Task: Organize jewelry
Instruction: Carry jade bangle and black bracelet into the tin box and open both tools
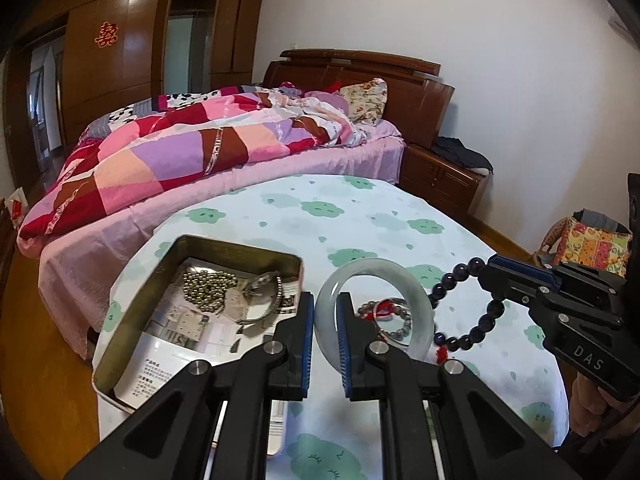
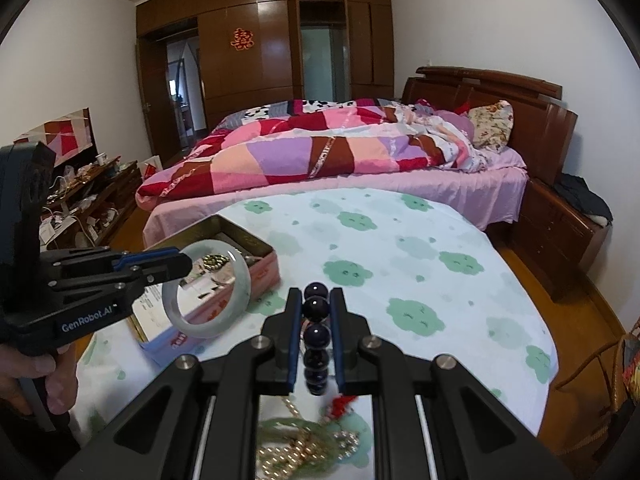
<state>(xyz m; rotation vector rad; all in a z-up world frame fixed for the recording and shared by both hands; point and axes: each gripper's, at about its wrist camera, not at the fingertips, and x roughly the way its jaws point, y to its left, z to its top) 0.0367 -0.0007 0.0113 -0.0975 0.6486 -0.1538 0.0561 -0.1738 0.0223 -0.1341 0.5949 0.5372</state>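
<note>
**Two bracelets lifted, the tin waits on the left**

Starting at the left, the open metal tin (image 1: 200, 308) sits on the bench (image 1: 360, 216), which wears a cloth printed with green clouds. Inside the tin we see a coil of gold beads (image 1: 208, 284) and a metal watch band (image 1: 264, 292) lying on printed paper.

Just right of the tin, our left tool (image 1: 326, 320) is clenched on the rim of the pale jade bangle (image 1: 380, 272), which stands upright and, judging by the right wrist view, is carried clear of the cloth. Through the ring we glimpse a small beaded bracelet with a red knot (image 1: 384, 312) lying on the cloth.

Further right, our right tool (image 2: 316, 320) is clamped on the dark purple bead bracelet (image 2: 316, 336), with most of the loop hanging free and a red tassel (image 2: 344, 402) dangling below. Under it, blurred, lies a heap of gold chain and green pieces (image 2: 304, 440).

We judge the step in hand to be carrying both pieces to the tin. To do it well, we should bring the bangle over first, lower it until it rests on the paper beside the watch band, and only then let go, since jade will chip if dropped. The bead loop swings, so we should move it slowly and keep its tassel from snagging the tin's rim.
</note>
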